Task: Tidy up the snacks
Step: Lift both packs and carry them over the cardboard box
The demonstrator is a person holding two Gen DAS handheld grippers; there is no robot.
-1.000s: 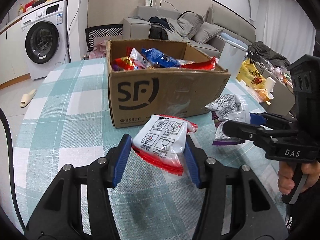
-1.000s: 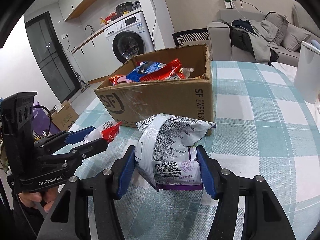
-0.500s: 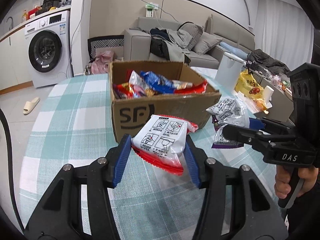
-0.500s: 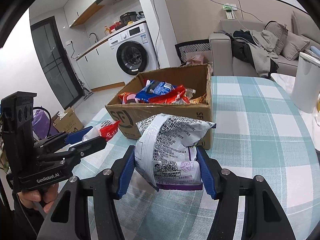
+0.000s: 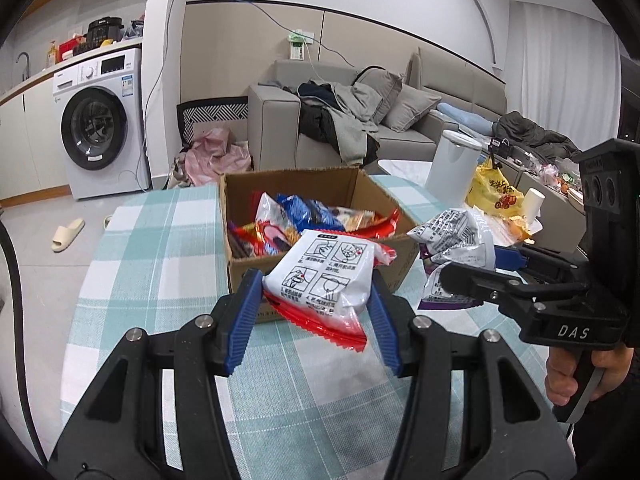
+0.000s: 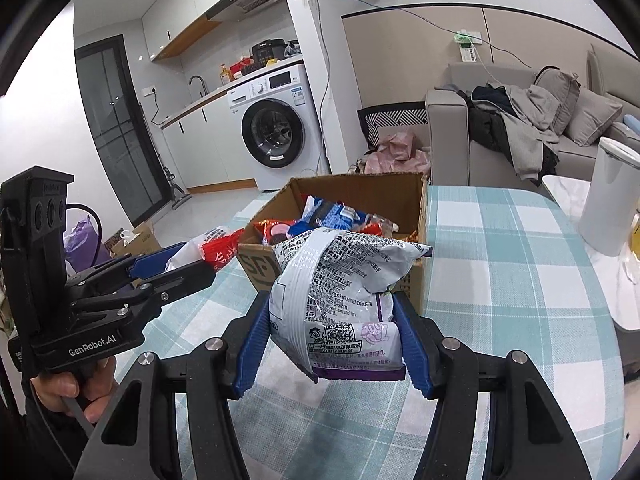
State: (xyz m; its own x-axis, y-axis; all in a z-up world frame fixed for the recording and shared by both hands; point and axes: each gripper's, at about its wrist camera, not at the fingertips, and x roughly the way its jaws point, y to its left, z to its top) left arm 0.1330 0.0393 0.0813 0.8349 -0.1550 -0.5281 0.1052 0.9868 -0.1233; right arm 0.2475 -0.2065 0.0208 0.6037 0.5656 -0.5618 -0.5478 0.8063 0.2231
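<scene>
My left gripper (image 5: pixel 316 316) is shut on a white and red snack packet (image 5: pixel 324 276) and holds it above the checked table, in front of the open cardboard box (image 5: pixel 240 192) full of snack packets. My right gripper (image 6: pixel 332 340) is shut on a white and purple snack bag (image 6: pixel 340 292), also held above the table in front of the box (image 6: pixel 416 196). In the left wrist view the right gripper (image 5: pixel 472 276) with its bag (image 5: pixel 456 236) is at right. In the right wrist view the left gripper (image 6: pixel 172 268) with its packet (image 6: pixel 212 244) is at left.
The table has a teal and white checked cloth (image 5: pixel 160 264). A white cylindrical appliance (image 6: pixel 608 200) stands at the table's right edge, with a yellow bag (image 5: pixel 496 196) beyond. A washing machine (image 5: pixel 100 136) and a grey sofa (image 5: pixel 360 128) stand behind.
Both grippers have lifted and pulled back with their packets. The box now appears farther off and lower, with its inside in view.
</scene>
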